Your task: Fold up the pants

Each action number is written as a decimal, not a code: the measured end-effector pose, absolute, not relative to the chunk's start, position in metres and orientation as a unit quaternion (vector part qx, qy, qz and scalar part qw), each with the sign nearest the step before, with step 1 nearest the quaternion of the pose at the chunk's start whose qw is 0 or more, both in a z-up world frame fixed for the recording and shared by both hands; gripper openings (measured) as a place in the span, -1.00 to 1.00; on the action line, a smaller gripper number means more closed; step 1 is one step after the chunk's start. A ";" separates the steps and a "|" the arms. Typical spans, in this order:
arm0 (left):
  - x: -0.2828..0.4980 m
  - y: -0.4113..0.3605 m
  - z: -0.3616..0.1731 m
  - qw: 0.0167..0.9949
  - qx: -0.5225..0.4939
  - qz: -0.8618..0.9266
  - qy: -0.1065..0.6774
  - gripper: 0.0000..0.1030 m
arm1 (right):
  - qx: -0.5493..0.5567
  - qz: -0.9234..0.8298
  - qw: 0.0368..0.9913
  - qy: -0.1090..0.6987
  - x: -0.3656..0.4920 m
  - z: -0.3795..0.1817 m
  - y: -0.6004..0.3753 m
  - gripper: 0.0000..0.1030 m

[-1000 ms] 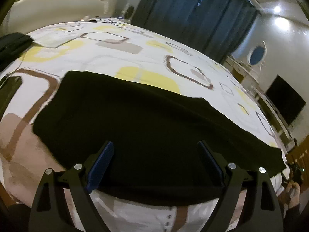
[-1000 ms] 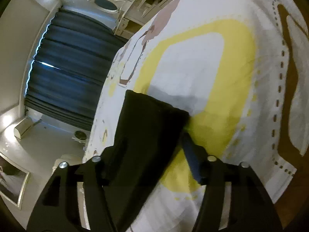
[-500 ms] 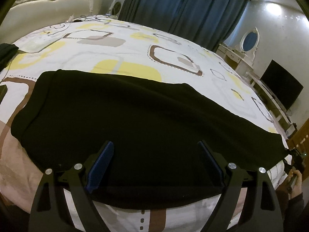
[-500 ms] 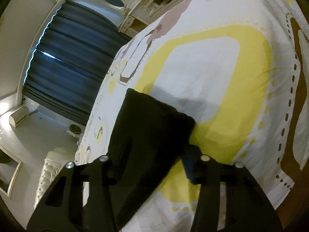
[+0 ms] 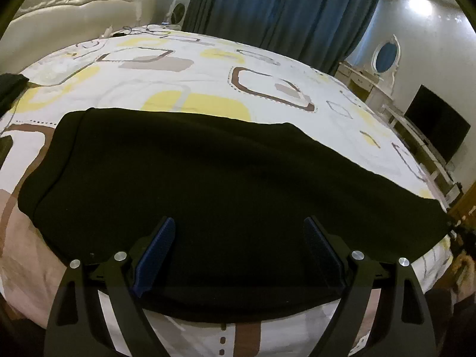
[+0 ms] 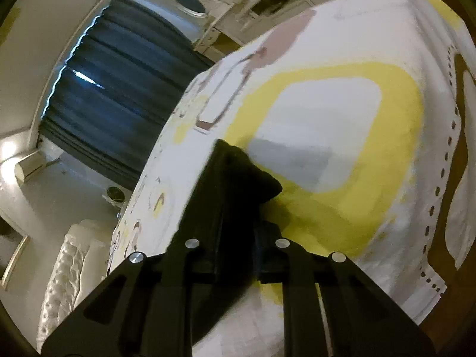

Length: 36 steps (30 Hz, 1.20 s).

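Black pants (image 5: 226, 184) lie flat on the bed (image 5: 184, 68), long axis left to right. My right tool (image 6: 238, 208) has just clenched on the right end; my left tool (image 5: 238, 238) hangs released over the near edge.

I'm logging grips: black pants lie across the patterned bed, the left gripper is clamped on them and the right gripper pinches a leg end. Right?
Not quite. The left gripper stands wide open over the black pants on the patterned bed, as the left wrist view shows. The right gripper does pinch the leg end.
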<state>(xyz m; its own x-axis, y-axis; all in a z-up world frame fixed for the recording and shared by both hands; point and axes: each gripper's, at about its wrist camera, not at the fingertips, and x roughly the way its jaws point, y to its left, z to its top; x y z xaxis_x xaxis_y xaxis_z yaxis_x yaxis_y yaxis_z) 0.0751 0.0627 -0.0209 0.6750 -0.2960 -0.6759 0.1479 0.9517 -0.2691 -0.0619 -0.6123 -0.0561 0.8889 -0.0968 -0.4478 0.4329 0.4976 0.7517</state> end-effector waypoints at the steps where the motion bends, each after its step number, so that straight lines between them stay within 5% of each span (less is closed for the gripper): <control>1: 0.075 0.062 -0.022 0.910 -0.094 -0.121 0.384 0.69 | 0.472 -0.153 0.850 0.175 -0.061 -0.052 -0.609 -0.71; 36: 0.074 0.063 -0.023 0.910 -0.104 -0.124 0.381 0.71 | 0.208 -0.167 0.940 0.213 -0.020 0.042 -0.482 -0.78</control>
<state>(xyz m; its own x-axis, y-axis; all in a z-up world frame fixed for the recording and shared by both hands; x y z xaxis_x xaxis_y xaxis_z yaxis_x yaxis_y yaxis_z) 0.0738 0.0629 -0.0235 0.6786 -0.3052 -0.6681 0.1466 0.9476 -0.2840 -0.0201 -0.4817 0.0422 0.8532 -0.2262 -0.4700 0.4031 0.8578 0.3189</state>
